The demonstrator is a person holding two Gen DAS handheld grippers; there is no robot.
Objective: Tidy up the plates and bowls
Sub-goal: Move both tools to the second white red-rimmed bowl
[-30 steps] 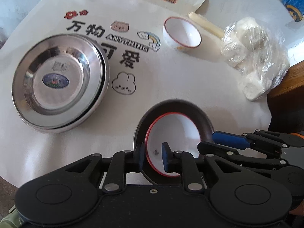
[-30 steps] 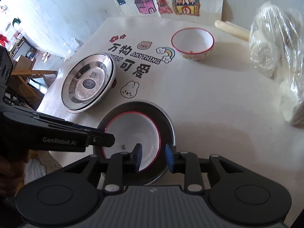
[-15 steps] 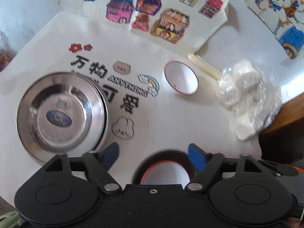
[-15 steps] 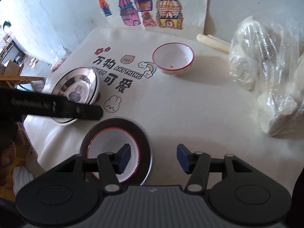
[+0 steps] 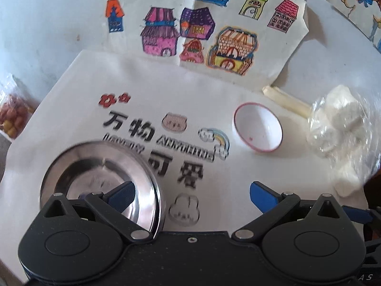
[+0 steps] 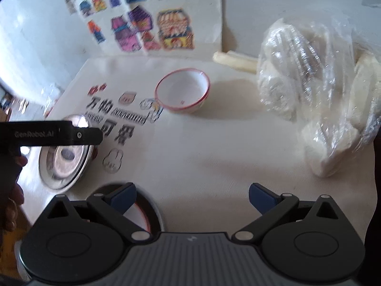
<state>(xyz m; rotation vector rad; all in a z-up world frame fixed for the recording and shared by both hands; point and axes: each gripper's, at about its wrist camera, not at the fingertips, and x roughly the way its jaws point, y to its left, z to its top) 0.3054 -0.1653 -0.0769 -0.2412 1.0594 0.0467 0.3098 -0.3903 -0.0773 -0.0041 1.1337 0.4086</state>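
Both tongs are opening, nothing between their blue pads — the left tongs [image 5: 190, 194] hang over the steel plates [image 5: 95, 174] near the worktop's [image 6: 214, 157] left edge, the right tongs [image 6: 192, 195] just beside a red-rimmed bowl in a dark plate [image 6: 142, 212], probably at the near edge. A second red-rimmed bowl [image 6: 182, 93] stands toward the far side, well apart — near a plastic bag [image 6: 316, 100] at the right edge.

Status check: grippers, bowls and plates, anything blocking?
Left gripper and right gripper opening, both empty. One bowl sits in dark plate; second bowl loose. Steel plates stacked. Plastic bag off right, path clear.
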